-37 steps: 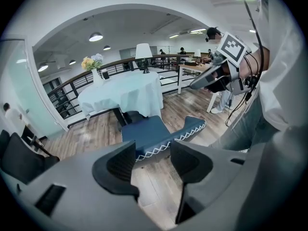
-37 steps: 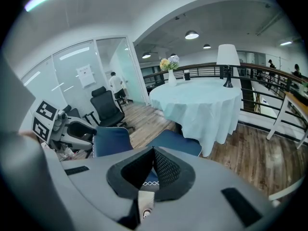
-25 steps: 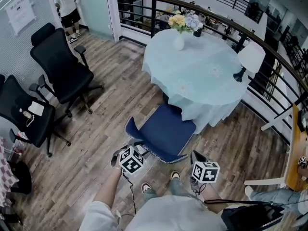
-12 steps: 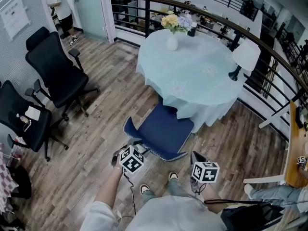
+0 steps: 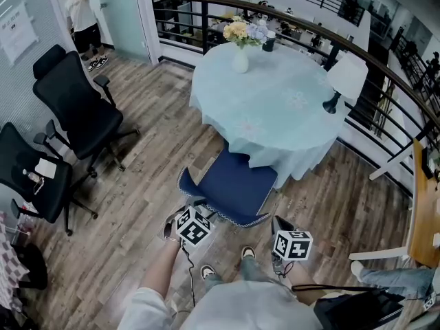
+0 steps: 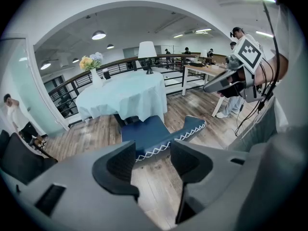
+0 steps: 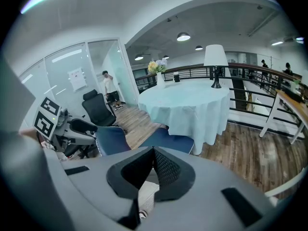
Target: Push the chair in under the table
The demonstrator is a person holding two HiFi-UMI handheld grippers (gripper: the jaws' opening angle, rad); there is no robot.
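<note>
The blue chair (image 5: 232, 184) stands with its seat front at the hem of the round table's pale blue cloth (image 5: 275, 108), and its low backrest faces me. My left gripper (image 5: 195, 205) hangs just behind the backrest's left corner. In the left gripper view it (image 6: 153, 160) is open, and the chair (image 6: 144, 134) shows through the gap with floor in between. My right gripper (image 5: 279, 223) hovers off the backrest's right corner. The right gripper view shows its jaws (image 7: 153, 163) shut on nothing, with the chair (image 7: 169, 142) and table (image 7: 185, 102) beyond.
Two black office chairs (image 5: 77, 108) (image 5: 31, 174) stand at the left. A vase of flowers (image 5: 240, 47) and a white lamp (image 5: 345, 80) sit on the table. A dark railing (image 5: 385, 74) curves behind it. A person (image 5: 81, 19) stands at the far doorway. A wooden desk (image 5: 421, 205) is at the right.
My left gripper has edged slightly right, toward the chair's backrest. The right gripper has hardly moved. The whole view has shifted a little, and the chair keeps its place against the table.
</note>
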